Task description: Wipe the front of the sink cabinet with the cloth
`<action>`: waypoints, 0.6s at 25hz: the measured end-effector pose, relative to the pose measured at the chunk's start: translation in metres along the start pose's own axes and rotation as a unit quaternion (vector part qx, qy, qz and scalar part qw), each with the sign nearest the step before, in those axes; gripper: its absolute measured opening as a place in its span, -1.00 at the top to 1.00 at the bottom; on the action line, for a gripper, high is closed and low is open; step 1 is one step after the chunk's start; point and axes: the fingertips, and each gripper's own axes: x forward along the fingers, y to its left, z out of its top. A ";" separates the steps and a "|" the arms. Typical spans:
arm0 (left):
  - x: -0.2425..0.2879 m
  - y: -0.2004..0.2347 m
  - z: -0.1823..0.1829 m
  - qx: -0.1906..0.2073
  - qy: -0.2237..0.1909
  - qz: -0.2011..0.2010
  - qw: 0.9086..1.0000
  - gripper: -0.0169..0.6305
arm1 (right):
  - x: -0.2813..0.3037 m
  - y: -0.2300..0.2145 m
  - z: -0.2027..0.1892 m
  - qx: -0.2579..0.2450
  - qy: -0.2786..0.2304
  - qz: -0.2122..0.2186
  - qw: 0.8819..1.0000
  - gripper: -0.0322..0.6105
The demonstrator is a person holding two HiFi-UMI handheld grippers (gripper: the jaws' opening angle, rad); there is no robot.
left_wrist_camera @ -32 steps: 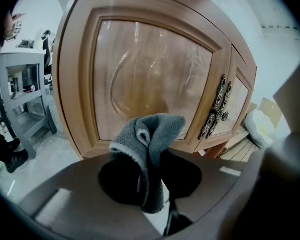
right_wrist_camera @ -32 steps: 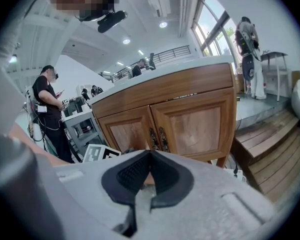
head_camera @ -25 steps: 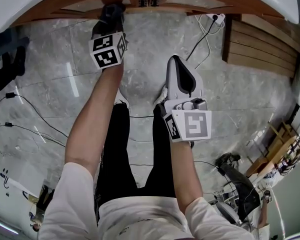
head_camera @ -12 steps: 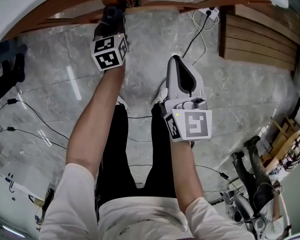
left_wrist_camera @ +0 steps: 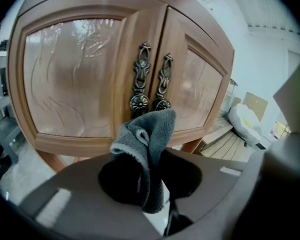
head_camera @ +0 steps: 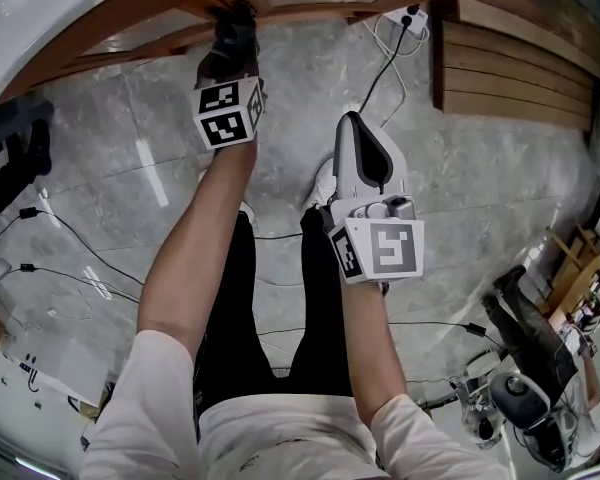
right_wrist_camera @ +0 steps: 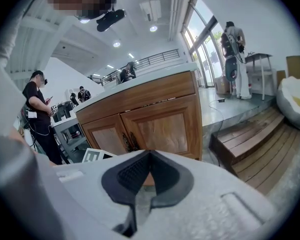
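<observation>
The sink cabinet (left_wrist_camera: pixel 90 89) is brown wood with two panelled doors and a pair of ornate metal handles (left_wrist_camera: pixel 140 81) at the middle. A grey cloth (left_wrist_camera: pixel 151 134) sticks up out of my left gripper (left_wrist_camera: pixel 142 181), which is shut on it. The cloth's upper fold lies at the lower ends of the handles. In the head view my left gripper (head_camera: pixel 232 30) is stretched out to the cabinet front (head_camera: pixel 300 8). My right gripper (head_camera: pixel 354 120) hangs back over the floor, shut and empty; its own view shows the cabinet (right_wrist_camera: pixel 155 119) some way off past the jaws (right_wrist_camera: pixel 148 156).
Slatted wooden steps (head_camera: pixel 510 58) stand right of the cabinet, with a power strip and cable (head_camera: pixel 405 16) beside them. Cables (head_camera: pixel 60 228) trail over the marble floor at left. A person with equipment (head_camera: pixel 530 368) is at lower right. Other people (right_wrist_camera: pixel 37 114) stand behind the counter.
My left gripper has slid right along the cabinet front with the cloth, reaching the door handles. The head view has swung. My right gripper has stayed where it was.
</observation>
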 end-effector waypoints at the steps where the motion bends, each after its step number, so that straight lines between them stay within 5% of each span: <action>1: 0.001 -0.005 0.001 0.002 0.000 -0.004 1.000 0.73 | -0.001 -0.002 0.001 0.001 -0.001 -0.001 1.000 0.90; 15: 0.021 -0.049 0.006 0.010 0.005 -0.019 1.000 0.73 | -0.014 -0.038 0.007 0.016 -0.005 -0.016 1.000 0.90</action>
